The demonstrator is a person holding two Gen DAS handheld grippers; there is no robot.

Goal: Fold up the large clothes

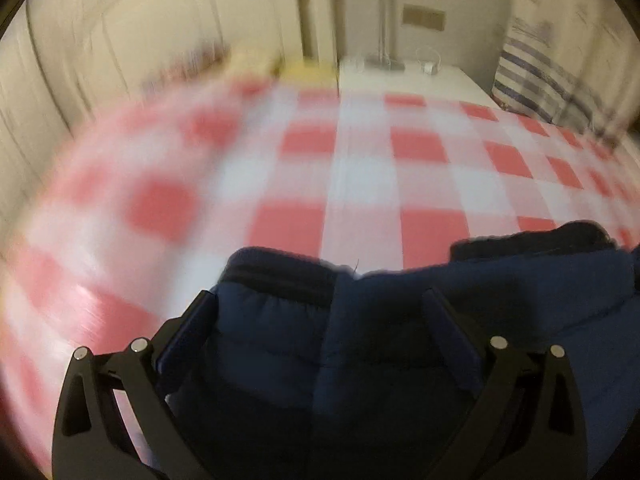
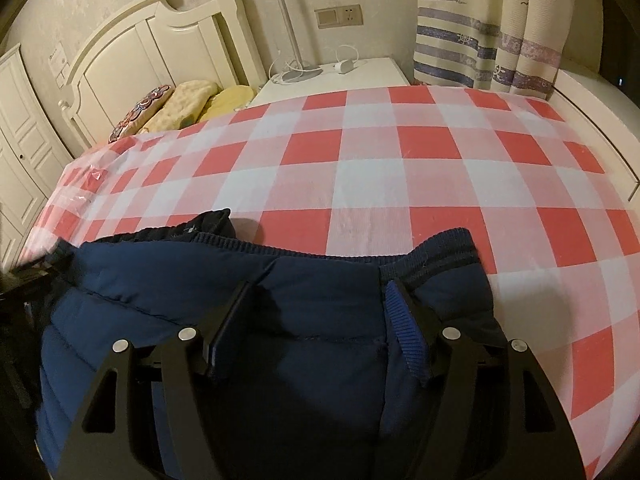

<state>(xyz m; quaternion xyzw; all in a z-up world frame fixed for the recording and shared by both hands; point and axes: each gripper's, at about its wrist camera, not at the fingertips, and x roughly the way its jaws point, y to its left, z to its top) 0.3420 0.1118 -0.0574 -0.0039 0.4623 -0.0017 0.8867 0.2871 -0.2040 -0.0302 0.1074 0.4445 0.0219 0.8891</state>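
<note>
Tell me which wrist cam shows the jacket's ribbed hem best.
Right wrist view: the ribbed hem of the navy padded jacket is sharp, running along its far edge on the checked bedcover. Left wrist view shows the hem too, but motion-blurred and dark.

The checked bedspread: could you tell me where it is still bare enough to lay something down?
The checked bedspread lies bare beyond the navy padded jacket, up to the pillows at the headboard and the white nightstand, and to the right towards the striped curtain. The near edge is crowded: the jacket covers it, under both grippers.
</note>
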